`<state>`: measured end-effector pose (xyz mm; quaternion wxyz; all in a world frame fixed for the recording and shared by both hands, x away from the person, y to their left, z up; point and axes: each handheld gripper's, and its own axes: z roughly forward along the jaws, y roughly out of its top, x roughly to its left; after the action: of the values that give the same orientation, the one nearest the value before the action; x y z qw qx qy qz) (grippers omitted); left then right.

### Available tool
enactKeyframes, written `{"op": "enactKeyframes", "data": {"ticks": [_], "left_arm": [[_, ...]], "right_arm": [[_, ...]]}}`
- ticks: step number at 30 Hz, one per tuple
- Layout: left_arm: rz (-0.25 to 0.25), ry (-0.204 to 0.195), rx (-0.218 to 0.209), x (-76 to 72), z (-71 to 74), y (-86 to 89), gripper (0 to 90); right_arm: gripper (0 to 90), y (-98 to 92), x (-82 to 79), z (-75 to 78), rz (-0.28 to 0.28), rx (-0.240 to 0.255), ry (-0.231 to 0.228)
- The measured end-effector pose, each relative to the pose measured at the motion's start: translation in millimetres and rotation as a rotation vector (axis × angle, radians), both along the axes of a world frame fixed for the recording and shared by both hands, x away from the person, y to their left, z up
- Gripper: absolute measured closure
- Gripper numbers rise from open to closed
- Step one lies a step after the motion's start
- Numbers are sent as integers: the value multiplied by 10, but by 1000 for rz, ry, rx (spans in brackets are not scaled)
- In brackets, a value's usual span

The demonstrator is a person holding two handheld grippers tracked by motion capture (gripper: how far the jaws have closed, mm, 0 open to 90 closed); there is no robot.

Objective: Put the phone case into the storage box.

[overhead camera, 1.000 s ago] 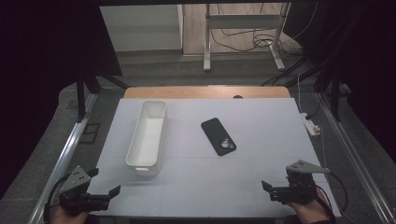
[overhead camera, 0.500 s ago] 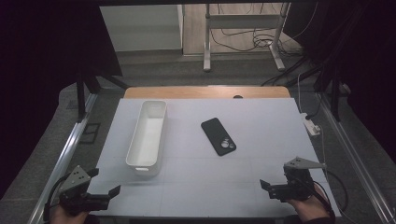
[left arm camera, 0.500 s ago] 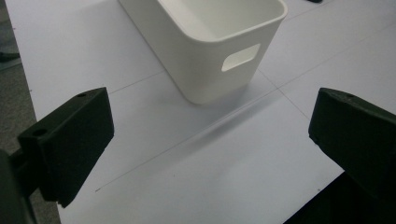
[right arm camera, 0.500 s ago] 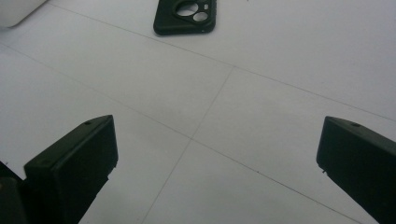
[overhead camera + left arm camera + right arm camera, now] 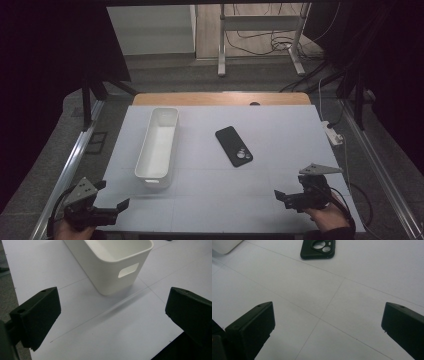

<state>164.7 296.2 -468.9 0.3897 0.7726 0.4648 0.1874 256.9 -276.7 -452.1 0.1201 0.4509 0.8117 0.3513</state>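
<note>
Two grippers are hovering at the near edge of the table point(image 5: 280, 125), one in each hand. The left gripper point(image 5: 118, 207) is holding its jaws wide with nothing between them, and the right gripper point(image 5: 280, 196) is doing the same. Farther out, one white bin point(image 5: 158, 142) is lying lengthwise ahead of the left gripper. One black phone point(image 5: 233, 145) is lying camera-side up, right of the bin and well apart from both grippers.

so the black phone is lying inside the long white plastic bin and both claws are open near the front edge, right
Not quite: the black phone lies flat on the pale table, to the right of the long white plastic bin, apart from it, as the high view shows. The left claw and right claw are open near the front edge.
</note>
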Motion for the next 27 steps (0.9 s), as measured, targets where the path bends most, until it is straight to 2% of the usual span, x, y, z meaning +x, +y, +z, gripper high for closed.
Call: {"op": "enactKeyframes", "data": {"ticks": [7,20,27], "left_arm": [[-3,1,3,1,-1,-5,10],[-5,3,-13,3,0,11,10],[-6,4,-21,1,2,19,9]], "right_arm": [[0,67,91,-3,17,-11,-15],[0,128,226,2,29,-20,13],[0,158,305,6,38,-18,12]]}}
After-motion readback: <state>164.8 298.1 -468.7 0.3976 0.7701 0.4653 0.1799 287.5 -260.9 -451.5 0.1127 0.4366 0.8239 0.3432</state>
